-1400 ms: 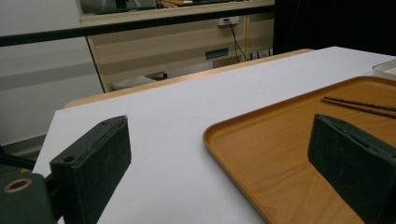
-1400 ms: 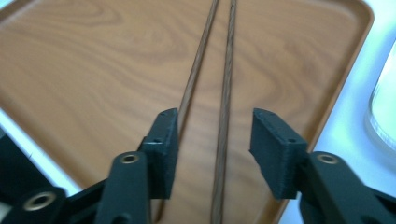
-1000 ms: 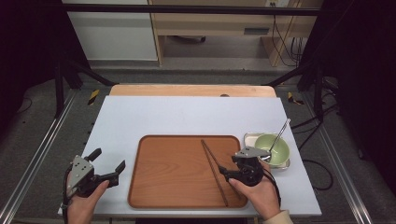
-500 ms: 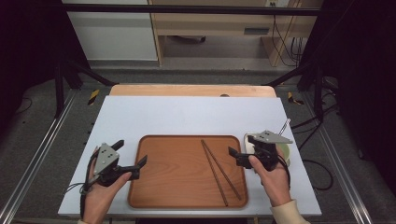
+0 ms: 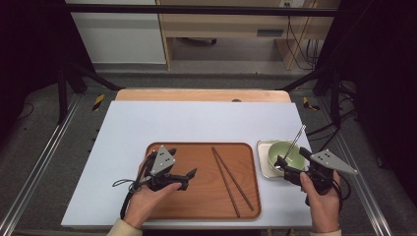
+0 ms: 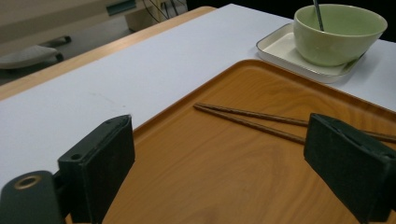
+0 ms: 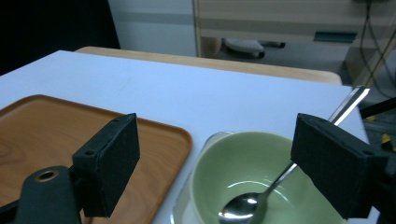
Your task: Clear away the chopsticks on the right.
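Two dark chopsticks (image 5: 231, 179) (image 6: 252, 119) lie on the wooden tray (image 5: 201, 201) (image 6: 210, 186) (image 7: 46, 135). Right of it a green bowl (image 5: 287, 153) (image 6: 338, 35) (image 7: 210, 186) with a metal spoon (image 5: 294, 141) (image 7: 243, 205) sits on a white square dish (image 5: 263, 169) (image 6: 280, 46). My left gripper (image 5: 188, 178) (image 6: 224, 172) hovers over the tray's left half, pointing at the chopsticks. It is open and its jaws have just been closing slightly, with nothing between them. My right gripper (image 5: 291, 160) (image 7: 224, 163) is at the bowl's near rim, open, jaws also just closing slightly, gripping nothing.
The tray and dish rest on a white mat (image 5: 196, 123) over a wooden table (image 5: 201, 95). Black frame legs (image 5: 64, 83) stand at both sides, cables (image 5: 300, 44) and a cabinet (image 5: 118, 29) beyond the far edge.
My left hand has moved right from the table's left edge onto the tray. My right hand has left the chopsticks and moved right to the bowl.
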`<state>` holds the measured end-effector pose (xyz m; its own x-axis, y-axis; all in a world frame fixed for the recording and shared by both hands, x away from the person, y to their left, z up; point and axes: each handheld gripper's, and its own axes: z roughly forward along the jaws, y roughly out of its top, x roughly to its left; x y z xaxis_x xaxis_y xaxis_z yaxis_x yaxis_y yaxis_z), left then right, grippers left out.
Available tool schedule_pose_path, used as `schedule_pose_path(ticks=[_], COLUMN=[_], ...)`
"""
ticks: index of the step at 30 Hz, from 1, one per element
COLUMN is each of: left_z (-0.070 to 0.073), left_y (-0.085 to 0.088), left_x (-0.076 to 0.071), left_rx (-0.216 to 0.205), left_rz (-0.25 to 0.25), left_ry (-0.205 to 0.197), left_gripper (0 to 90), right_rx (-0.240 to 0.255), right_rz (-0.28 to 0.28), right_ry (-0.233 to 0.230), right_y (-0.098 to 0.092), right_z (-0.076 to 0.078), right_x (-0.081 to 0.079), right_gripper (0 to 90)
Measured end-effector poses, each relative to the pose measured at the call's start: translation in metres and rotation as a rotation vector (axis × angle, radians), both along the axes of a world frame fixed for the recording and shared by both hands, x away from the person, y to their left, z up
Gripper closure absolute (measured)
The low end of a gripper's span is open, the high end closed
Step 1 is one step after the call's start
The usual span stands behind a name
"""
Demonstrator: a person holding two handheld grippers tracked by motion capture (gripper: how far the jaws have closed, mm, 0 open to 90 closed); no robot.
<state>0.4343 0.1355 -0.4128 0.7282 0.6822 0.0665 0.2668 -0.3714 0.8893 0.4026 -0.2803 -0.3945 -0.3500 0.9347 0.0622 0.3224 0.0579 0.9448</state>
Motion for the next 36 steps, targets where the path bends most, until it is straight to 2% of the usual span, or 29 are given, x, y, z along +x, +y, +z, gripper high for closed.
schedule_pose_path(ticks=[1,3,8,9,10,11,12,13,14,15,18,20,23,25,28,30,31,32,36], left_z=[-0.001,-0.002,-0.001,0.0,0.0,-0.001,-0.001,-0.002,-0.003,-0.005,-0.011,-0.015,-0.024,-0.029,-0.037,-0.041,-0.044,-0.046,-0.05], left_y=[-0.003,-0.009,-0.021,-0.022,-0.024,-0.026,-0.028,-0.03,-0.033,-0.036,-0.045,-0.05,-0.056,-0.061,-0.069,-0.074,-0.077,-0.081,-0.087], left_x=[0.002,0.003,0.004,0.004,0.005,0.006,0.008,0.01,0.012,0.014,0.021,0.027,0.035,0.038,0.041,0.043,0.043,0.043,0.043], left_rx=[0.009,0.03,0.07,0.076,0.084,0.089,0.097,0.106,0.111,0.119,0.126,0.128,0.13,0.157,0.172,0.206,0.205,0.227,0.23], left_rz=[-0.005,-0.018,-0.053,-0.063,-0.068,-0.076,-0.089,-0.094,-0.099,-0.116,-0.143,-0.153,-0.166,-0.178,-0.18,-0.197,-0.198,-0.212,-0.216], left_ry=[0.005,0.013,0.039,0.042,0.045,0.052,0.059,0.067,0.077,0.087,0.111,0.133,0.179,0.191,0.225,0.241,0.246,0.247,0.25], left_gripper=[9.4,12.8,20.4,29.5,29.5,40.3,46.4,50.1,50.1,62.8,75.2,78.3,87.9,89.1,89.8,89.9,89.9,89.9,89.9], right_rx=[-0.015,-0.015,-0.018,-0.005,-0.005,0.004,0.004,0.006,0.006,0.013,0.011,0.008,-0.041,-0.049,-0.05,-0.041,-0.029,-0.031,-0.019], right_rz=[-0.01,-0.044,-0.076,-0.09,-0.09,-0.107,-0.113,-0.122,-0.122,-0.133,-0.144,-0.141,-0.143,-0.145,-0.14,-0.14,-0.144,-0.144,-0.146], right_ry=[-0.013,-0.028,-0.016,-0.007,-0.007,-0.007,-0.006,-0.001,-0.001,0.0,-0.004,-0.002,-0.007,-0.008,-0.011,-0.008,-0.005,-0.008,0.003], right_y=[-0.003,-0.01,-0.02,-0.026,-0.026,-0.03,-0.031,-0.032,-0.032,-0.034,-0.035,-0.033,-0.028,-0.027,-0.027,-0.028,-0.03,-0.031,-0.032], right_z=[-0.002,-0.009,-0.017,-0.021,-0.021,-0.024,-0.025,-0.027,-0.027,-0.029,-0.03,-0.03,-0.031,-0.032,-0.033,-0.034,-0.034,-0.035,-0.036], right_x=[-0.001,-0.003,-0.009,-0.014,-0.014,-0.02,-0.023,-0.027,-0.027,-0.032,-0.036,-0.037,-0.036,-0.035,-0.035,-0.035,-0.035,-0.035,-0.034], right_gripper=[16.0,15.7,12.9,10.4,10.4,10.0,9.9,9.9,9.9,10.0,10.0,10.1,10.4,10.5,10.5,10.6,10.8,10.8,10.9])
